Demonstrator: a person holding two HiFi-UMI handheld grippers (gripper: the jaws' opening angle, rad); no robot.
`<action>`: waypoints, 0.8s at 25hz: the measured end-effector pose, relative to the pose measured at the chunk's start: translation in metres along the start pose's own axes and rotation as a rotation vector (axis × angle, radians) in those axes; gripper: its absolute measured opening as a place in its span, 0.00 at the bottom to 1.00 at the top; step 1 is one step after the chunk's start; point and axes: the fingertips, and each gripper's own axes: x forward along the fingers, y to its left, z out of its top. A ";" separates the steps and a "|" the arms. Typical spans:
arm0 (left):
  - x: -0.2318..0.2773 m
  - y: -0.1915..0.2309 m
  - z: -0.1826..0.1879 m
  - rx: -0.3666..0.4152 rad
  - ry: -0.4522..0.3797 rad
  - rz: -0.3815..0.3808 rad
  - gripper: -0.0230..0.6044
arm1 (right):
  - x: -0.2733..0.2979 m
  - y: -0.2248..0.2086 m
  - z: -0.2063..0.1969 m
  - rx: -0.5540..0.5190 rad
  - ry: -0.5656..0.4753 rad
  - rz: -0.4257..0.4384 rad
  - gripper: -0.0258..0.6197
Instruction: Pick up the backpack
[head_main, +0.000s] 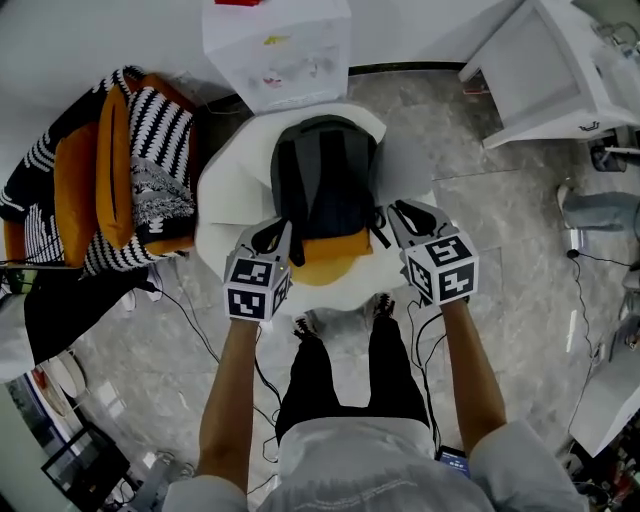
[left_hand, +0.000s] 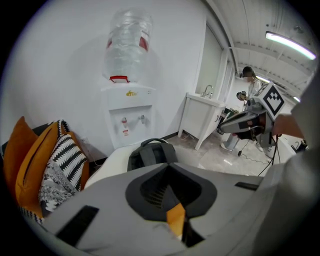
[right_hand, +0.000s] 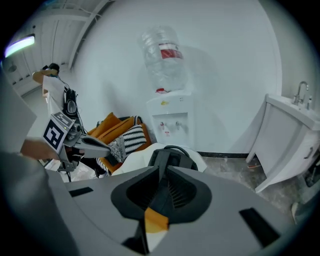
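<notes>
Nearest the head camera, the person's bare forearms (head_main: 228, 400) reach toward a white padded seat (head_main: 222, 195), on which a dark grey fabric backpack (head_main: 325, 180) with an orange base lies flat. Its top handle points to the seat's far edge and its base to the near edge. The left gripper (head_main: 286, 228), jaws clenched together on nothing, hovers over the seat's near-left edge just beside the backpack's base, while the right gripper (head_main: 397, 208), jaws parted by a narrow slit and empty, hovers over the near-right edge beside a black strap (head_main: 379, 228).
</notes>
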 end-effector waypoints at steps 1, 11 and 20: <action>0.004 0.001 -0.003 0.000 0.005 -0.001 0.06 | 0.005 -0.002 -0.003 -0.002 0.008 0.002 0.09; 0.040 0.013 -0.026 0.000 0.062 -0.032 0.13 | 0.040 -0.029 -0.027 0.056 0.023 -0.013 0.14; 0.074 0.016 -0.048 -0.015 0.105 -0.041 0.18 | 0.075 -0.034 -0.052 0.078 0.061 0.022 0.17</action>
